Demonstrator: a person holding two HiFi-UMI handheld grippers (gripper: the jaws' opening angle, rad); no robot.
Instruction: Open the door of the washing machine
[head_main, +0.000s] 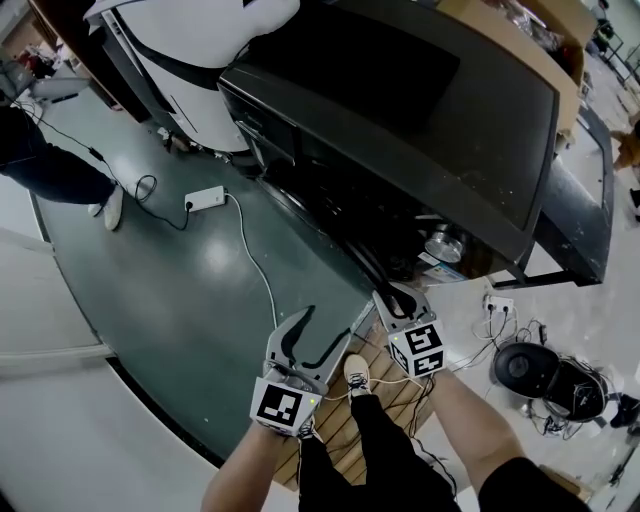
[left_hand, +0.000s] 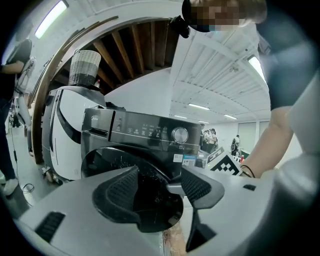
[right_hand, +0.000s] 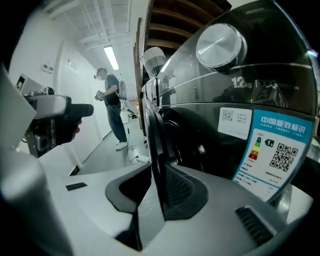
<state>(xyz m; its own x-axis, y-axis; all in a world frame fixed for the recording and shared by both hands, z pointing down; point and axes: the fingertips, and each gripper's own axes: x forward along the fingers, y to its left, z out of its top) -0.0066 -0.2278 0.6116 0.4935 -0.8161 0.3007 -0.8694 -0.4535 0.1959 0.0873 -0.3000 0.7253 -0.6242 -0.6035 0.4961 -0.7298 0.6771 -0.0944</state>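
- Head view – the dark washing machine (head_main: 400, 110) stands just ahead. The left gripper (head_main: 322, 335) hangs short of it with its jaws spread; the right gripper (head_main: 393, 298) reaches its front.
- Left gripper view – the jaws are apart and hold nothing, facing the round door (left_hand: 100, 157).
- Right gripper view – the jaws are clamped on the door's thin edge (right_hand: 155, 130), beside the energy label (right_hand: 272, 150).

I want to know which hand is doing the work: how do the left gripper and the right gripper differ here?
The left gripper has its jaws apart with nothing between them; the right gripper has its jaws closed on the edge of the door. In the head view, the left gripper hangs back from the washing machine, while the right gripper is up against its front. Both point toward the machine.
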